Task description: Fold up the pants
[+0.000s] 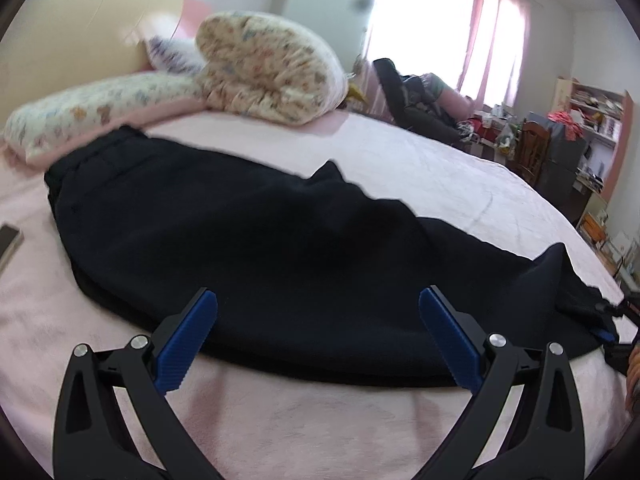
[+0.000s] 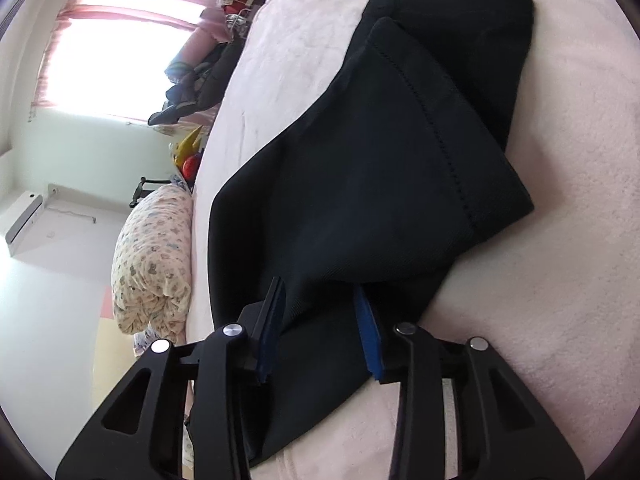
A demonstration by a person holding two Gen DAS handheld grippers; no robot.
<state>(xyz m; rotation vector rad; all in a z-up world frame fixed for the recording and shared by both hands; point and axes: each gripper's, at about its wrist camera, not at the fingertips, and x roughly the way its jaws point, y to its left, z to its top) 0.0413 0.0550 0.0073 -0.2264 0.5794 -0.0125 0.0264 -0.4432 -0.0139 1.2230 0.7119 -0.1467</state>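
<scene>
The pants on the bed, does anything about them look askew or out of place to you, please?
Yes. The black pants lie unevenly: the upper leg's hem sits skewed across the lower one, edges unaligned. The right hand-held gripper has fabric between its fingers.

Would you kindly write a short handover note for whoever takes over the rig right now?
Left gripper: open, empty, poised at the near edge of the black fabric pants.
Right gripper: fingers closed on a bunch of the pants near the hem end.
The pants lie lengthwise on the pink bedspread, legs apparently stacked, waistband toward the floral pillows.
Left to do: the crosswise folds.
</scene>
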